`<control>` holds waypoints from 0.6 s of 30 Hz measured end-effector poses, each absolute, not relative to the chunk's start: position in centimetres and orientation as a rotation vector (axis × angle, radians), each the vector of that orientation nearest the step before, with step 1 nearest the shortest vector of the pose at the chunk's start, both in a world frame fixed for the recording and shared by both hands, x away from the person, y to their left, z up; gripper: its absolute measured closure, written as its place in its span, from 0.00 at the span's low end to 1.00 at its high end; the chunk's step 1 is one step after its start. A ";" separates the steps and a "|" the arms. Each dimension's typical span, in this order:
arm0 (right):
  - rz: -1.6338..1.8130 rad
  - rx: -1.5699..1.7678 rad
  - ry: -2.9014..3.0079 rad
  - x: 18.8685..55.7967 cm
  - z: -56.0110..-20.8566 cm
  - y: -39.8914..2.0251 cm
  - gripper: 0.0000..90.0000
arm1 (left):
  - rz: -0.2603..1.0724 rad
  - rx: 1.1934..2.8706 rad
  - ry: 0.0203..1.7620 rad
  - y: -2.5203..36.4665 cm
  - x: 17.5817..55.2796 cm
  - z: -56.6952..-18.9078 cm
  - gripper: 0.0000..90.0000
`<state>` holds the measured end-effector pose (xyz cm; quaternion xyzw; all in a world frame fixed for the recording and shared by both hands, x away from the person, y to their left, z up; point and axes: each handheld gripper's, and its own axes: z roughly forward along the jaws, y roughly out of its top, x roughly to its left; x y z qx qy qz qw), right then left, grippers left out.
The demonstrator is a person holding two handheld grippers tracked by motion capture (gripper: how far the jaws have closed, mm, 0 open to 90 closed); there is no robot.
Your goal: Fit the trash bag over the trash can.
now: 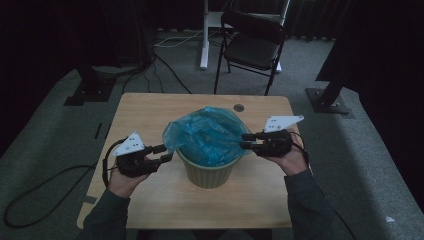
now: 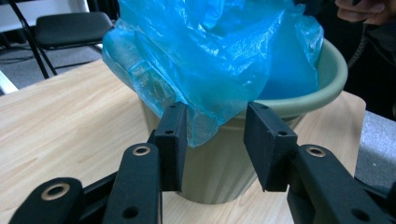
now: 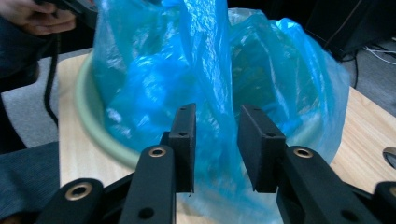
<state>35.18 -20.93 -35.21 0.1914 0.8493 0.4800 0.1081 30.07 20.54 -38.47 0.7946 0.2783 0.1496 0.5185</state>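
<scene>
A pale green bin point(image 1: 207, 175) stands mid-table with a blue plastic bag point(image 1: 207, 134) in it, bunched up above the rim and hanging over it at the left. My left gripper point(image 1: 165, 153) is at the bin's left side. In the left gripper view its jaws point(image 2: 217, 140) stand open, with a hanging flap of the bag point(image 2: 210, 56) between them in front of the bin point(image 2: 299, 100). My right gripper point(image 1: 246, 140) is at the bin's right rim. In the right gripper view its jaws point(image 3: 217, 144) stand open, with a fold of the bag point(image 3: 187, 70) between them.
The wooden table point(image 1: 150, 115) has a cable hole point(image 1: 238, 107) behind the bin. A black folding chair point(image 1: 252, 42) stands beyond the far edge. Black stand bases sit on the grey carpet at the left point(image 1: 90, 92) and right point(image 1: 327, 100). Cables lie on the floor.
</scene>
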 end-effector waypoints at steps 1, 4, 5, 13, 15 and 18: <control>1.402 0.562 2.500 35.5 -35.1 -20.6 0.74 | 0.360 1.904 0.664 20.5 30.1 -38.4 0.64; 1.403 0.558 2.496 35.9 -34.9 -20.0 0.75 | 0.378 1.898 0.655 20.4 30.1 -37.9 0.63; 1.401 0.560 2.494 36.0 -34.8 -19.8 0.76 | 0.380 1.895 0.654 20.3 30.1 -37.8 0.63; 1.398 0.543 2.501 35.7 -34.6 -19.6 0.97 | 0.408 1.849 0.645 20.2 30.4 -36.6 0.62; 1.396 0.539 2.500 35.6 -34.6 -19.7 0.98 | 0.412 1.840 0.644 20.3 30.5 -36.3 0.62; 1.397 0.532 2.498 35.5 -34.5 -19.9 1.00 | 0.411 1.832 0.650 20.6 30.6 -36.1 0.61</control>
